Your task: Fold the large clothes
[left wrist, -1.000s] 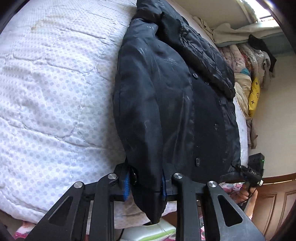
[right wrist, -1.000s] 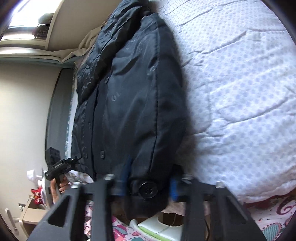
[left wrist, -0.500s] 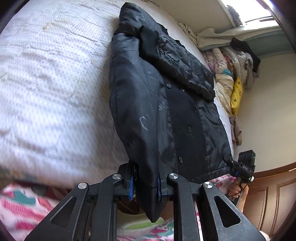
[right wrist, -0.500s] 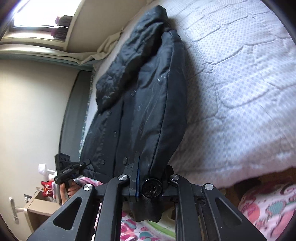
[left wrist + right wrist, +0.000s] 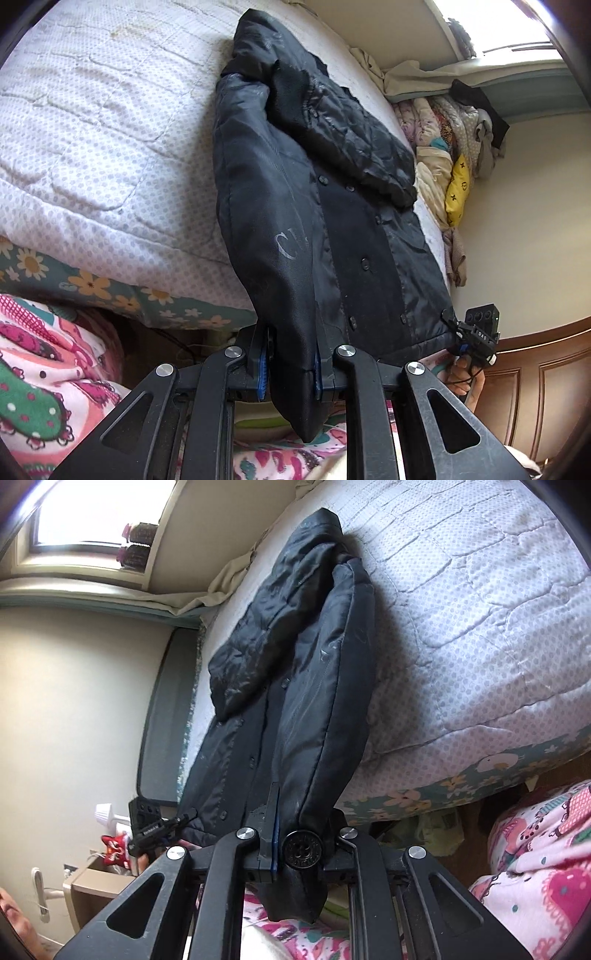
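A black padded coat (image 5: 295, 206) lies lengthwise on the bed, collar at the far end, its front with small buttons facing up. My left gripper (image 5: 290, 363) is shut on one corner of the hem, blue pads pressing the fabric, and the corner hangs below the jaws. My right gripper (image 5: 301, 849) is shut on the other hem corner of the coat (image 5: 317, 686), by a large dark button (image 5: 303, 849). Both hold the hem lifted off the bed's near edge. Each view shows the other gripper at the hem's far corner: right gripper (image 5: 452, 325), left gripper (image 5: 186, 816).
The bed has a white dotted quilt (image 5: 92, 129) over a flowered sheet (image 5: 110, 291). Piled clothes (image 5: 443, 147) lie by the wall under a window. A grey headboard (image 5: 162, 716), a small cabinet (image 5: 96, 886) and wooden panelling (image 5: 535, 387) stand nearby. Pink patterned clothing (image 5: 535, 849) is below.
Both grippers closed tighter on the hem corners and rose, drawing back from the bed. The coat's lower end lifted off the quilt and now hangs past the bed's edge.
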